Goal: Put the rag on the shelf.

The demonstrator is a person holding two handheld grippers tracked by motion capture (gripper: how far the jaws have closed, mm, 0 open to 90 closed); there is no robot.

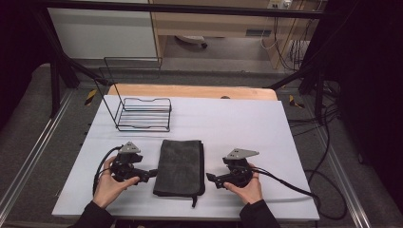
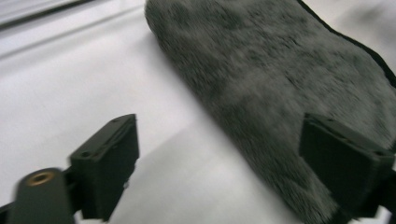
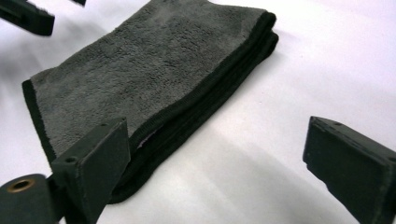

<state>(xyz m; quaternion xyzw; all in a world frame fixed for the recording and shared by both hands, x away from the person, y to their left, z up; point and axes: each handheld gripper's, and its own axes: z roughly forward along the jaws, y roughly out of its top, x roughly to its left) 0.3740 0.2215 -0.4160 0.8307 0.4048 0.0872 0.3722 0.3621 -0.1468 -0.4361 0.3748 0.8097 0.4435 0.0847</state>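
Left gripper view blurs the towel (image 2: 280, 84); both grippers gape wide, holding nothing.

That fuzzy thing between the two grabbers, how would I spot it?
Look at the white table, near the person's edge. Between the left gripper and right gripper lies a folded dark grey towel. It is soft and flat, unlike the black wire rack behind it.

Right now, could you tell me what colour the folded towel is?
The folded towel is dark grey with darker edging, clearest in the right gripper view.
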